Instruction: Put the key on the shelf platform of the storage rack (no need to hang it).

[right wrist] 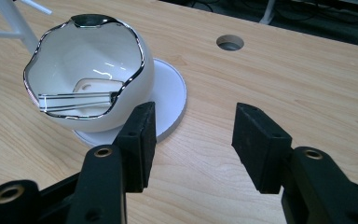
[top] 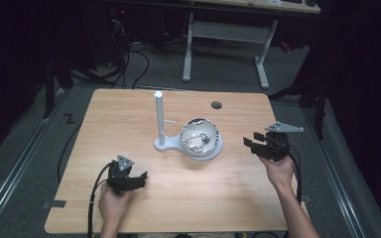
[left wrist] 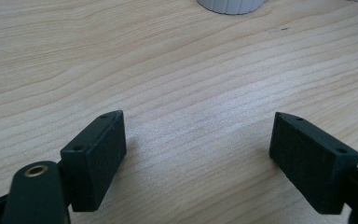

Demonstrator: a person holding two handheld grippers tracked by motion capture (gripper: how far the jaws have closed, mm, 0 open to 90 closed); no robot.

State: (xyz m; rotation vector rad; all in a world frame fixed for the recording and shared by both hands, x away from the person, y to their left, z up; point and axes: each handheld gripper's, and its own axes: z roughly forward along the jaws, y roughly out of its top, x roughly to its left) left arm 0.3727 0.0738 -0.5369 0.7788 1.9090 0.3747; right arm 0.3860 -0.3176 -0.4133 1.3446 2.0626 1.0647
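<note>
Approaching the bowl [right wrist: 86, 79], which sits tilted on its white stand [right wrist: 170, 100] mid-tabletop [top: 129, 114], the open, empty right hand-held gripper [right wrist: 193, 140] risks nudging it off; left hand-held gripper [left wrist: 198, 158] open, idle

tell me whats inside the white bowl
A thin metal utensil leans across the inside of the bowl, one end on the rim. Under it lies a flat white piece with a small hole. The bowl's near wall hides part of the bottom.
</note>
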